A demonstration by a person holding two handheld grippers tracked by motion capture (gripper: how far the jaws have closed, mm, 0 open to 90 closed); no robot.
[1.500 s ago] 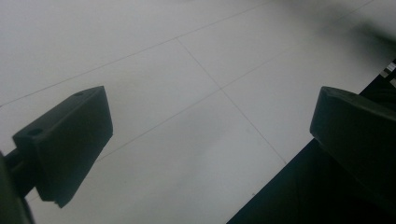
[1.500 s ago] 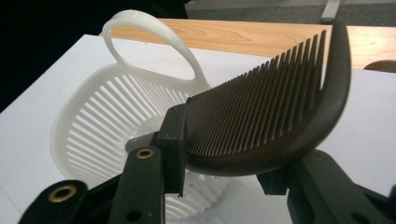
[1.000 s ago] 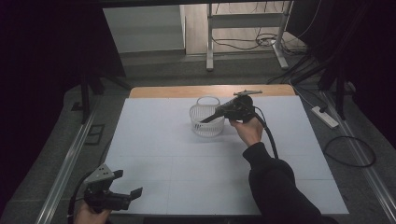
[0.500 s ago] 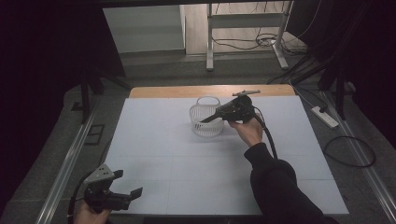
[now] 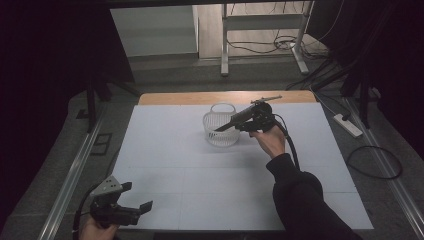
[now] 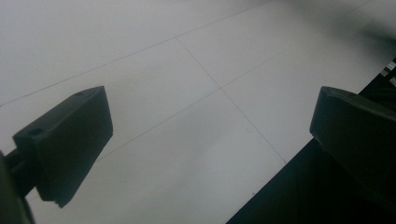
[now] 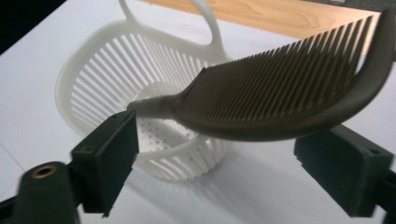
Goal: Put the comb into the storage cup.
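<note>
A black comb (image 7: 280,98) lies slanted between the jaws of my right gripper (image 7: 224,154), its thin handle end pointing into a white slatted basket (image 7: 102,74). The jaws have just been opening and now stand wide of the comb, their pads off it. In the high view the right gripper (image 5: 231,124) reaches over the rim of the basket (image 5: 220,135) near the table's far middle. My left gripper (image 5: 136,198) is held low at the near left corner, open, with nothing between its jaws (image 6: 205,140).
A white sheet covers the table (image 5: 200,180), with a bare wooden strip (image 5: 200,97) along its far edge. Metal rails run down both sides. A power strip (image 5: 350,125) and cables lie on the floor at the right.
</note>
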